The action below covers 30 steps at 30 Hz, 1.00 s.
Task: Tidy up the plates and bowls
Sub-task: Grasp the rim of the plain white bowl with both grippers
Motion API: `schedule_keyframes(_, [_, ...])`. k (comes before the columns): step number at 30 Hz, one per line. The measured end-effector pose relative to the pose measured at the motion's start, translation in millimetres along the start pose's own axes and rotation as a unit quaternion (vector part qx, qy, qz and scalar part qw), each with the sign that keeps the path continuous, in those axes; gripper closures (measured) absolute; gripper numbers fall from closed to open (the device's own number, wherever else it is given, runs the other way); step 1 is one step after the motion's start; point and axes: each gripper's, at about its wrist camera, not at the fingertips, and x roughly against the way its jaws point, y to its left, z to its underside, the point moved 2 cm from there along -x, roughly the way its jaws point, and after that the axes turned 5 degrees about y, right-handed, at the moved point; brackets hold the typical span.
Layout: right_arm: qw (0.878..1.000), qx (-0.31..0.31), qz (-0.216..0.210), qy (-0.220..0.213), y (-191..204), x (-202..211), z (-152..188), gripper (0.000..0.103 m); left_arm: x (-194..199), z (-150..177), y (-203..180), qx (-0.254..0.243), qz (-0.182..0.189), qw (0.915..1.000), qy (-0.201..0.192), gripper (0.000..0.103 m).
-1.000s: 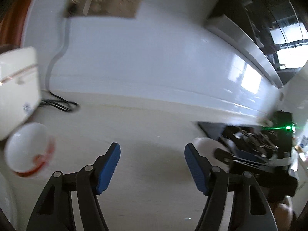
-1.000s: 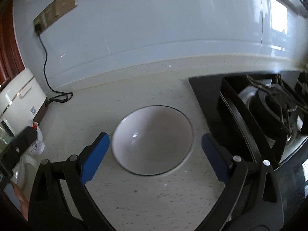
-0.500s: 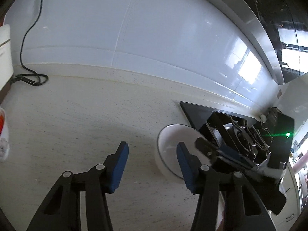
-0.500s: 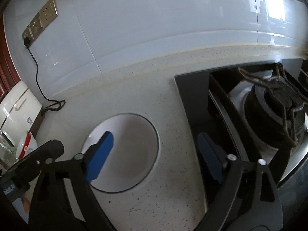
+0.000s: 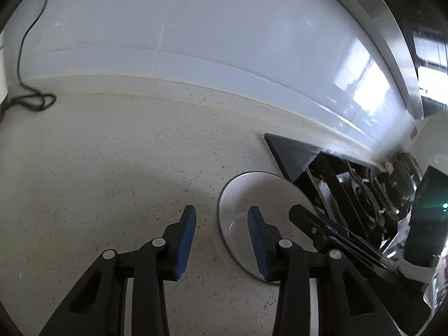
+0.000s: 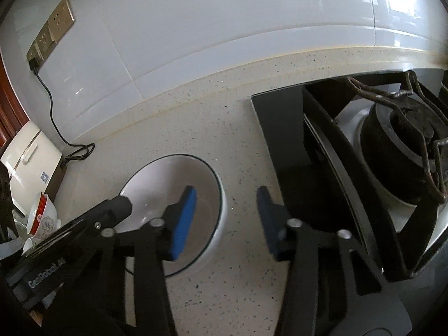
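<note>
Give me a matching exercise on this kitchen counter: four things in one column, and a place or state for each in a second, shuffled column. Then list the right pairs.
Things
1. white bowl
2. black cord
3. gas burner
4. left gripper

Places or states
A. plugged into the wall socket
B. open, straddling the bowl's left rim
C. on the counter beside the stove
D. under a metal pan support

Pairs: 1-C, 2-A, 3-D, 4-B

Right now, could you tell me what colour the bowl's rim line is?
The white bowl has a thin dark rim line, clearest in the right wrist view.
</note>
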Motion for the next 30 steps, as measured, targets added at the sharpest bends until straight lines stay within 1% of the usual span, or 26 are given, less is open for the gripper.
schedule_keyframes(1, [1.0,-0.001,0.001,0.003,-1,-1,0,0.062,-2,-1,-2,-0.008,-0.001,1.0,0.002,0.07])
schedule_keyframes(2, [1.0,-0.001,0.001,0.005,-1,-3,1,0.066,-5,-3,-4,-0.015,0.0,0.9999,0.004,0.077])
schedule_keyframes(4, [1.0,0.001,0.003,0.007,0,-4,1,0.07,-5,-4,-2,-0.019,0.003,0.9998,0.003,0.083])
schedule_keyframes(6, [1.0,0.006,0.008,0.007,1,-4,1,0.077,-5,-4,3,-0.016,0.012,0.9998,-0.001,0.094])
schedule_keyframes(8, [1.0,0.011,0.009,0.007,2,-5,3,0.08,-6,-3,7,-0.011,0.026,0.9996,-0.001,0.094])
schedule_keyframes(11, [1.0,0.023,0.015,0.013,6,-9,5,0.084,-6,-2,3,-0.022,0.02,0.9995,-0.003,0.094])
schedule_keyframes(13, [0.999,0.026,0.018,0.017,7,-11,6,0.084,-6,-1,-1,-0.034,0.01,0.9993,-0.008,0.094])
schedule_keyframes(16, [0.999,0.028,0.02,0.016,7,-11,6,0.084,-6,0,0,-0.03,0.014,0.9994,-0.008,0.093])
schedule_keyframes(19, [0.999,0.032,0.021,0.017,9,-11,7,0.084,-9,1,-2,-0.037,0.007,0.9993,-0.006,0.09])
schedule_keyframes(23, [0.999,0.038,0.026,0.017,13,-12,8,0.084,-8,3,-2,-0.038,0.008,0.9992,-0.005,0.09])
schedule_keyframes(28, [0.999,0.04,0.027,0.016,16,-15,8,0.084,-8,5,-6,-0.051,-0.004,0.9986,-0.011,0.091])
schedule_keyframes(30, [0.999,0.04,0.025,0.014,16,-14,9,0.084,-8,4,-4,-0.047,0.0,0.9988,-0.01,0.092])
